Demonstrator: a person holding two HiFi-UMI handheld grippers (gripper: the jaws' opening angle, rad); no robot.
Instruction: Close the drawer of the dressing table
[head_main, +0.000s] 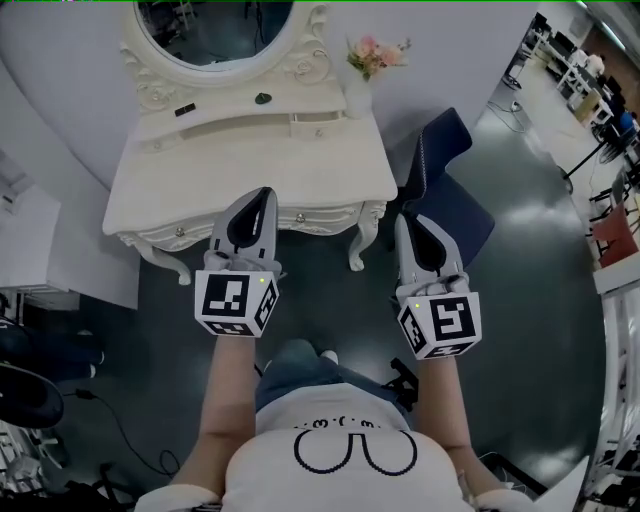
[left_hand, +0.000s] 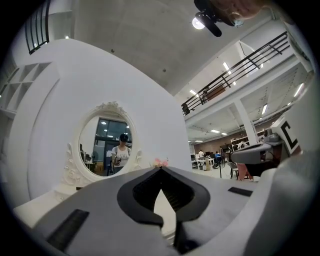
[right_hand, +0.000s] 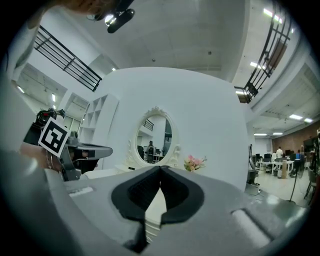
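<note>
Head view: left gripper and right gripper both have jaws pinched together, empty, held before the white dressing table; its knobbed front drawer is near the left tips.

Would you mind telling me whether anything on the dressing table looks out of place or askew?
The shallow drawer in the tier below the mirror seems to stick out a little over the top of the dressing table, so it is not fully shut. Otherwise nothing stands out; the vase of flowers stands upright.
</note>
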